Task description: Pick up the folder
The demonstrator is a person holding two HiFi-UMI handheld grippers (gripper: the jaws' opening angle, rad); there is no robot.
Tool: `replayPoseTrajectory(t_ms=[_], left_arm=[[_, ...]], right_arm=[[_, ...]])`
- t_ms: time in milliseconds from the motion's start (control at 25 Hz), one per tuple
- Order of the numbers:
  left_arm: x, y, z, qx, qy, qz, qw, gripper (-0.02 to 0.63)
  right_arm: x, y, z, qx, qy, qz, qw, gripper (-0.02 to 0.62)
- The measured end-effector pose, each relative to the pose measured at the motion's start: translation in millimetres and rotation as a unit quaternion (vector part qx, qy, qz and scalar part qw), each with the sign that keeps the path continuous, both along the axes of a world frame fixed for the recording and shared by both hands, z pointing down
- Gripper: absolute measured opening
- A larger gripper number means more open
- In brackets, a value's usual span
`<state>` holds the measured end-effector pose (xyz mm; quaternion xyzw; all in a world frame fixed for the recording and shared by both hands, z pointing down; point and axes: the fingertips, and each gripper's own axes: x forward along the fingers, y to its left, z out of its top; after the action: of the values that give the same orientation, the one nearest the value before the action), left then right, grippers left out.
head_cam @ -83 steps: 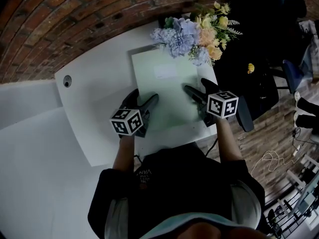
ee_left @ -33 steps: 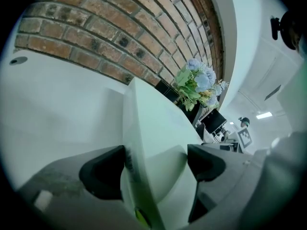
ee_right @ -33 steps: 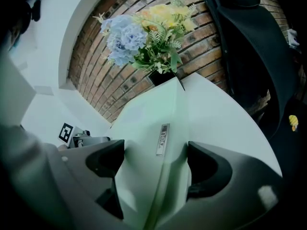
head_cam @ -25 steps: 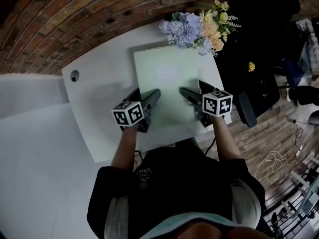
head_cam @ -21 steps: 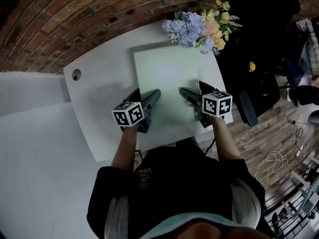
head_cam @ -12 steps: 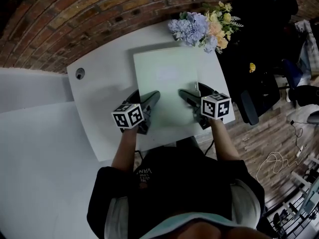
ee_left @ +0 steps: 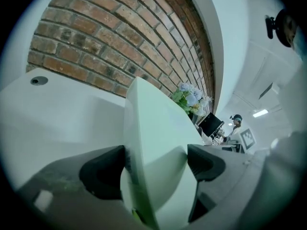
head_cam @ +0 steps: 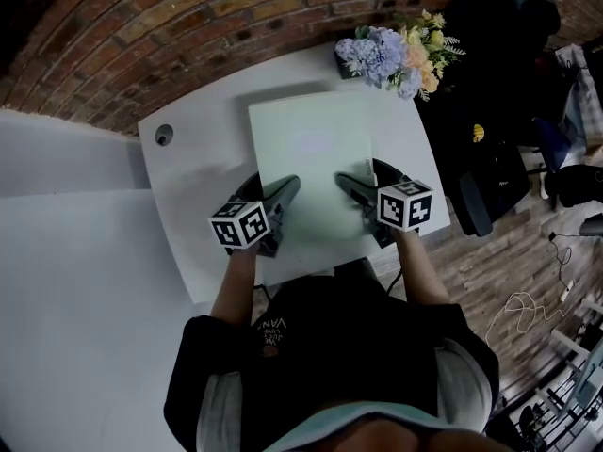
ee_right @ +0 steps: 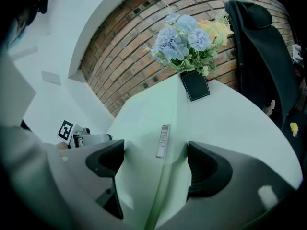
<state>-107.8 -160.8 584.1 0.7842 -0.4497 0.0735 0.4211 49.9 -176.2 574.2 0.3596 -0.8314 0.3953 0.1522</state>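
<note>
We see the folder, a flat, pale green rectangle, closed, lying lengthwise away from us over the white table. A narrow grey label strip runs along its spine. Its near end is clamped at both sides, between the jaws of our left gripper and our right gripper. We cannot tell whether it rests on the table.
</note>
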Motion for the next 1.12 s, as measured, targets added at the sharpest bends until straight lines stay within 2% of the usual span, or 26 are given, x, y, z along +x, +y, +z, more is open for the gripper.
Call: replayPoseTrajectory(t_ms=[600, 1120], left_arm=[[-38, 24, -33, 0.050, -0.007, -0.010, 0.9987, 0.413], [-59, 47, -68, 0.107, -0.033, 0.006, 0.9937, 0.413]], right_arm=[[-37, 23, -32, 0.048, -0.002, -0.001, 0.999, 0.402], [-59, 49, -62, 0.091, -0.005, -0.002, 0.996, 0.402]])
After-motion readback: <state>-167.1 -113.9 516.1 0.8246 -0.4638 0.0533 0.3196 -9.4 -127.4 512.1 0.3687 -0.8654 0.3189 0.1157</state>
